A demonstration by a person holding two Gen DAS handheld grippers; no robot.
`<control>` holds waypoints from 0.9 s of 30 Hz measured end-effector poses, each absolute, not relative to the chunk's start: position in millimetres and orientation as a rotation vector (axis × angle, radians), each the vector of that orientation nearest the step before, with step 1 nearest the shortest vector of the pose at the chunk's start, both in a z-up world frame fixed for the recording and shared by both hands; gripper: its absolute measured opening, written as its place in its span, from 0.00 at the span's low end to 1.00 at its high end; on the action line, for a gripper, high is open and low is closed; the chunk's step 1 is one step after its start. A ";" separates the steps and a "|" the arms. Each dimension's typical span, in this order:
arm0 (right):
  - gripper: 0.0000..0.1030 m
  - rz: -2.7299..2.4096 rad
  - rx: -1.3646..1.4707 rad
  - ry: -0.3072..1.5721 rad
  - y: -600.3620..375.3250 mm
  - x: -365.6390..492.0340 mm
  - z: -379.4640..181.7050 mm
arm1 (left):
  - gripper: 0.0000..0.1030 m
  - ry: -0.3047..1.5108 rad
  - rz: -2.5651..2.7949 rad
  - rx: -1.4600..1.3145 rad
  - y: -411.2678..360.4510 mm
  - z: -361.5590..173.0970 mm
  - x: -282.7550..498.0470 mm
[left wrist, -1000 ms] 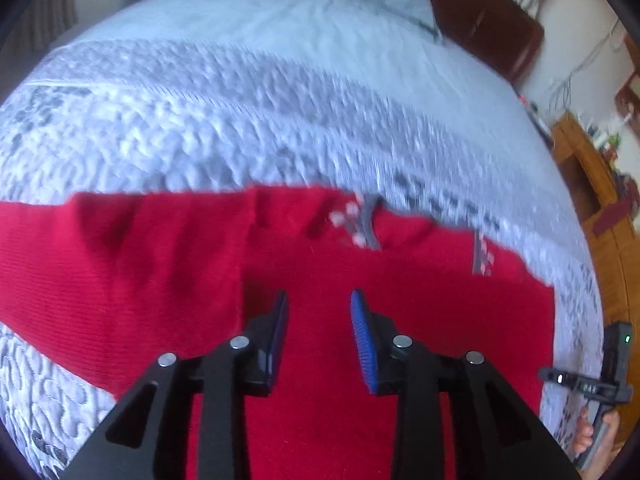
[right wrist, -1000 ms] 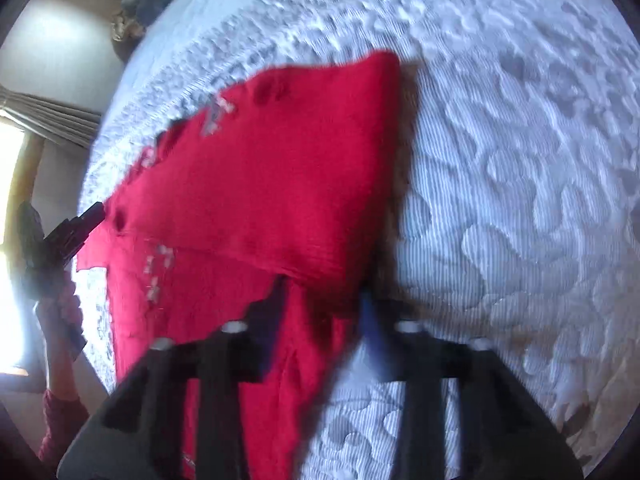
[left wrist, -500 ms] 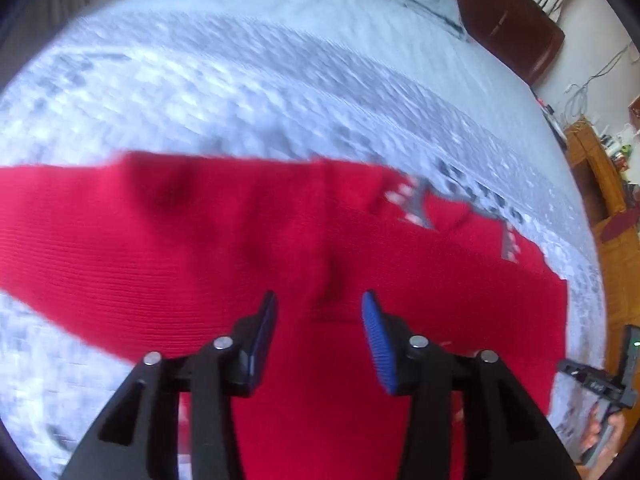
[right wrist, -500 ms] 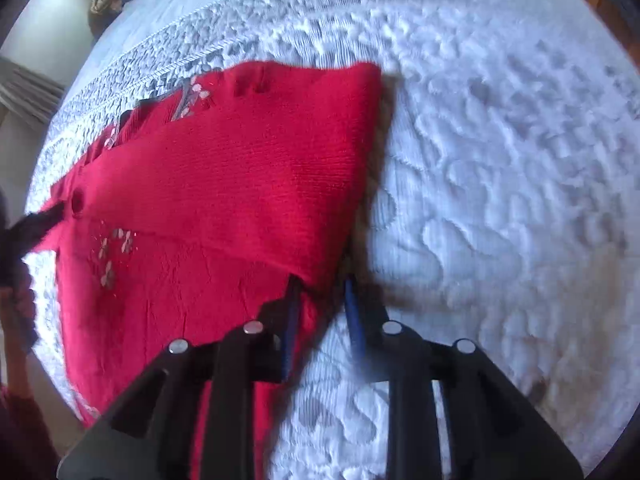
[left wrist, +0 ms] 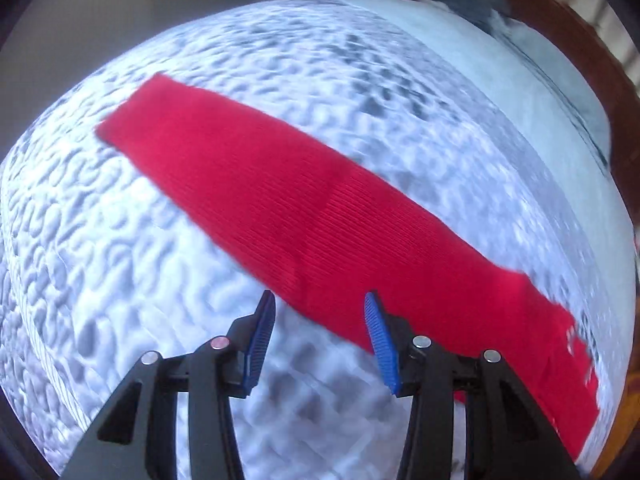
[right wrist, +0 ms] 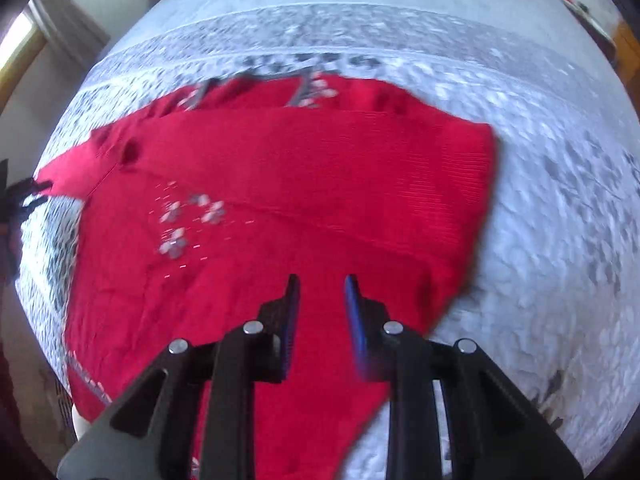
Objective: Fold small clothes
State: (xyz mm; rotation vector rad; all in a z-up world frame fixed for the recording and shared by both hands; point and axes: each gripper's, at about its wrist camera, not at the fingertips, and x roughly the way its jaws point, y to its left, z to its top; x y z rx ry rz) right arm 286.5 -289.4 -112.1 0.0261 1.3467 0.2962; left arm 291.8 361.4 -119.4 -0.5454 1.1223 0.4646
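Puckered white quilt (left wrist: 120, 280) | ribbed red knit sweater (right wrist: 320, 200), sleeve seemingly outstretched | left gripper (left wrist: 320, 312), right gripper (right wrist: 320, 292): fingers released

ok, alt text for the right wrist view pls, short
A red knitted sweater lies on a white quilted bedspread, one sleeve folded across its front, small silver flower decorations near the chest and collar. The right tool hovers over the lower part of the sweater, blue-padded jaws slightly apart and holding nothing. The picture is motion-blurred.
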 end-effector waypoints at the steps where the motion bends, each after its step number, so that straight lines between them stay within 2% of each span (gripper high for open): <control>1: 0.23 0.300 0.024 1.349 -286.8 285.7 -112.8 | 0.46 1.123 0.488 -0.568 372.4 -123.6 292.1; 8: 0.25 0.298 -0.013 1.351 -277.3 286.2 -128.5 | 0.46 0.977 0.495 -0.854 433.7 -138.2 296.4; 10: 0.25 0.296 -0.011 1.354 -279.2 285.7 -131.2 | 0.43 0.939 0.498 -0.923 443.8 -143.9 296.1; 11: 0.25 0.295 -0.011 1.354 -279.2 285.6 -132.0 | 0.32 0.917 0.507 -0.956 448.4 -145.7 294.3; 12: 0.25 0.293 -0.011 1.354 -280.2 284.8 -132.7 | 0.15 0.904 0.520 -0.970 451.1 -146.3 292.5; 15: 0.26 0.295 -0.022 1.348 -281.6 281.8 -134.7 | 0.05 0.861 0.524 -1.022 455.3 -148.3 287.7; 19: 0.26 0.303 -0.031 1.341 -281.8 275.7 -134.2 | 0.04 0.810 0.523 -0.961 445.7 -135.8 293.3; 27: 0.29 0.302 -0.029 1.329 -288.7 266.8 -129.0 | 0.04 0.811 0.387 -0.498 335.9 -73.7 341.0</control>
